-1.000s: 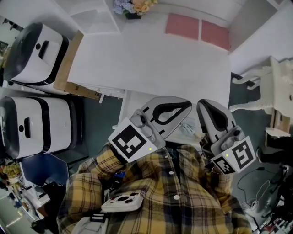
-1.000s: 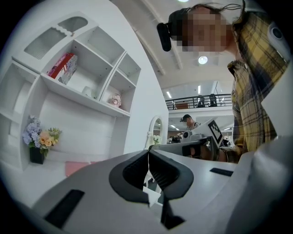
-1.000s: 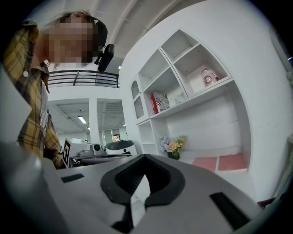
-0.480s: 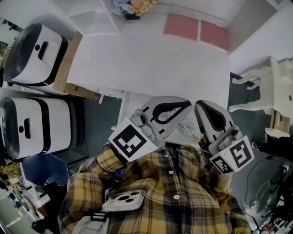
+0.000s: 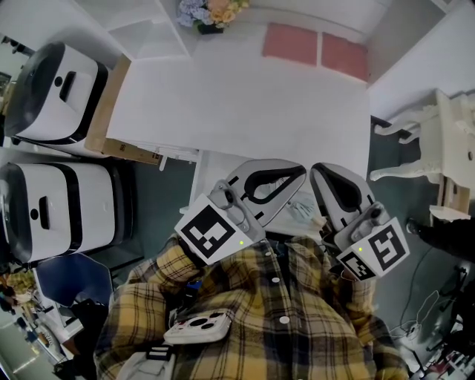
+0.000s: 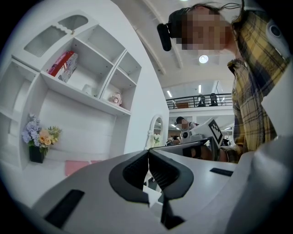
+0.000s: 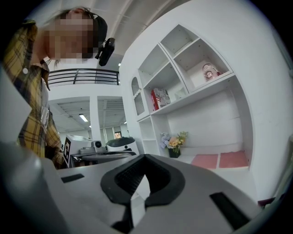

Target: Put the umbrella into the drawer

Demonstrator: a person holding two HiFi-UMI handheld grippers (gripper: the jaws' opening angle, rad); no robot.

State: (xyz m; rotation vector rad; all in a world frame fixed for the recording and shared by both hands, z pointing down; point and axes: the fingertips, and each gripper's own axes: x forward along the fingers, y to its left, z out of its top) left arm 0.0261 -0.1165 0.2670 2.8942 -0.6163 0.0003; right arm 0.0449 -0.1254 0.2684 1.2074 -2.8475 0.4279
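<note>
I count two tongs in my hands: the left tongs [image 5: 300, 171] and the right tongs [image 5: 318, 172]. On the white surface [image 5: 237, 104] there are two pink mats [image 5: 291, 43] and one bunch of flowers [image 5: 208, 11]. Beside it stand two white machines [image 5: 56, 93] with dark tops. There are two chairs: one white chair [image 5: 419, 152] and one blue chair [image 5: 70, 278]. The shelves [image 6: 82, 98] hold one red-and-white box [image 6: 64, 65] and one small ornament [image 6: 116, 98].
</note>
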